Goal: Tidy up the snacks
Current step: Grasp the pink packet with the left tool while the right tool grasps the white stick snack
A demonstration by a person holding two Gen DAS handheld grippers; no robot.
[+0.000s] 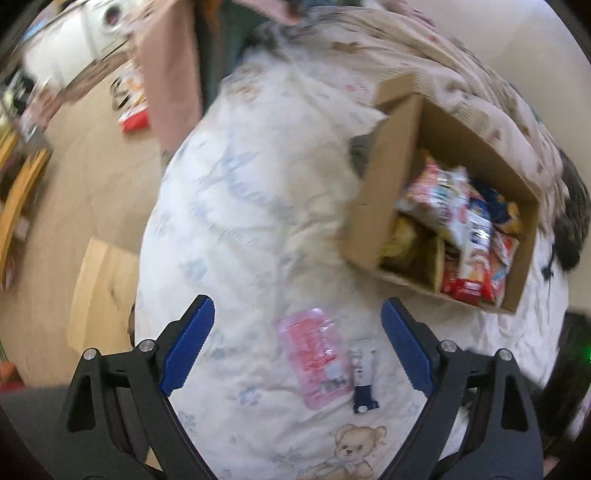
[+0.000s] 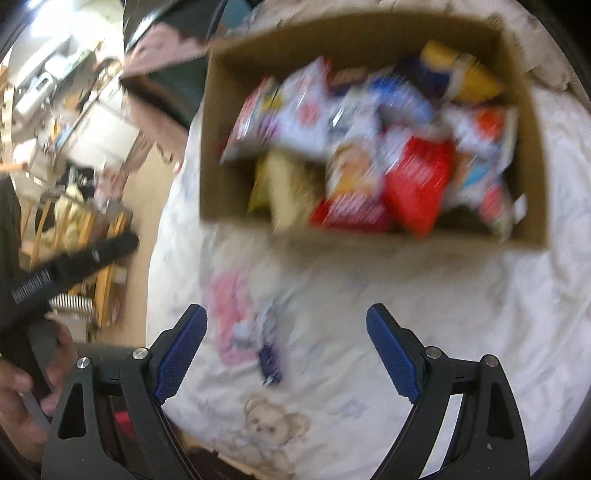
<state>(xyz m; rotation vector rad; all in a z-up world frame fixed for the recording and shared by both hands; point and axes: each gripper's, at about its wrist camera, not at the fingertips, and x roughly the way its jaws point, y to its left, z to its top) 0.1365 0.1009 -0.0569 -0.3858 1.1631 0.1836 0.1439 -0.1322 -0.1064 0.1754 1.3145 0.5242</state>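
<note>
Both grippers are up over the bed, and the cardboard box [image 1: 391, 177] is the landmark here, sitting on the white patterned quilt [image 1: 258, 184] and stuffed with snack packets [image 1: 461, 221]. The left gripper [image 1: 298, 345] has its blue fingers spread wide with nothing between them, hovering on the near side of the box. Just short of the box on the quilt lies a pink packet [image 1: 316, 360], and touching its edge, a slim white and dark-blue packet [image 1: 363, 378]. Over to the right gripper [image 2: 286, 352], also wide apart and holding nothing, looking straight at the box [image 2: 369, 33] and the jumble of packets [image 2: 388, 147] inside; heavy blur here, labels unreadable. The pink packet [image 2: 231, 314] and the slim one [image 2: 269, 354] show in front of the box, near this gripper's left finger. A teddy bear print [image 2: 269, 428] sits on the quilt [image 2: 480, 295], nearer still than the two loose packets.
</note>
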